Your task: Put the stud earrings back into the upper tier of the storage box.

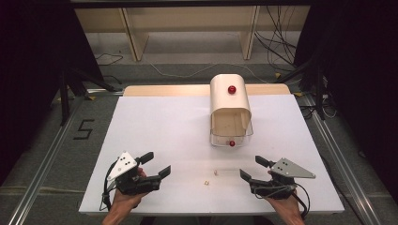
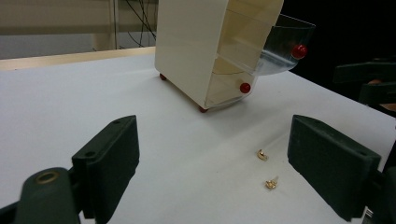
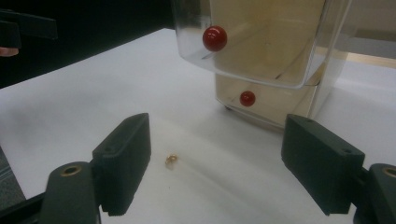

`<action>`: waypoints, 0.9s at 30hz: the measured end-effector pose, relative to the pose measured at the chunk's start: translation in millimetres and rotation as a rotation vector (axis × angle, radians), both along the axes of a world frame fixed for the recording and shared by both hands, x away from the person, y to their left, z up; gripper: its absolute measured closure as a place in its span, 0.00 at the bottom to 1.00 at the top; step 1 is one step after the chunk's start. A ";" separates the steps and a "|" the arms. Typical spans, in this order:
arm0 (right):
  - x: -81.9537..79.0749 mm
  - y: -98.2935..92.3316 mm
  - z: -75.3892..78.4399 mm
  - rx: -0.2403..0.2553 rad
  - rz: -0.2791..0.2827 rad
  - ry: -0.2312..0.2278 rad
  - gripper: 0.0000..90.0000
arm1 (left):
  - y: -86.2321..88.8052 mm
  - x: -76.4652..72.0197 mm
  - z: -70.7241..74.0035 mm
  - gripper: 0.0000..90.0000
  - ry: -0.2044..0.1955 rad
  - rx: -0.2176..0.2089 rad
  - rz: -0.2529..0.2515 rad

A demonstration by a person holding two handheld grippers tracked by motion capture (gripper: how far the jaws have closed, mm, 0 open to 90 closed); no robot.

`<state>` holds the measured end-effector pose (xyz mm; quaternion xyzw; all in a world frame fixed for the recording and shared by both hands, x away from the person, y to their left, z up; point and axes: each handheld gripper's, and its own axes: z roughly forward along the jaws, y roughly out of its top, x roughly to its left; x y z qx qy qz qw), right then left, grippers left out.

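Observation:
A small cream drawer cabinet [image 1: 229, 96] with red knobs stands at the back middle of the white table [image 1: 155, 122]. Its clear upper drawer [image 3: 261, 46] is pulled out toward me, and the one below [image 3: 247, 98] is shut. Two tiny gold pieces [image 1: 215, 172] [image 1: 205, 182] lie on the table in front of it, between my hands. My left gripper [image 1: 157, 164] rests near the front left, open and empty, with both gold pieces [image 2: 262, 154] [image 2: 271, 184] ahead of its right jaw. My right gripper [image 1: 252, 168] rests at the front right, open and empty, one gold piece [image 3: 171, 160] just ahead of its left jaw.
Wooden shelf legs [image 1: 133, 40] and loose cables [image 1: 277, 44] lie on the floor beyond the table. Metal rails [image 1: 47, 159] run along both sides. The table's front edge [image 1: 211, 212] is just under my hands.

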<state>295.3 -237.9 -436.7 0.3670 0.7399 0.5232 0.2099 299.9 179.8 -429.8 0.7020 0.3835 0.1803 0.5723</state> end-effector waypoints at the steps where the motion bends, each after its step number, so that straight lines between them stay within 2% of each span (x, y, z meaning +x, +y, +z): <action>1: 0.0 0.0 0.0 0.000 0.000 0.000 0.28 | -0.2 -0.1 0.0 0.18 0.000 0.000 0.000; 16: 0.4 3.0 3.5 -0.010 0.006 -0.005 0.28 | -0.4 0.0 -0.1 0.18 -0.003 0.000 0.003; 23: 4.7 18.4 9.3 -0.040 0.066 0.021 0.29 | -0.2 0.2 0.0 0.18 -0.005 0.001 0.007; 27: 11.0 32.0 12.0 -0.096 0.131 0.081 0.31 | -0.2 0.7 -0.5 0.18 -0.005 0.001 0.011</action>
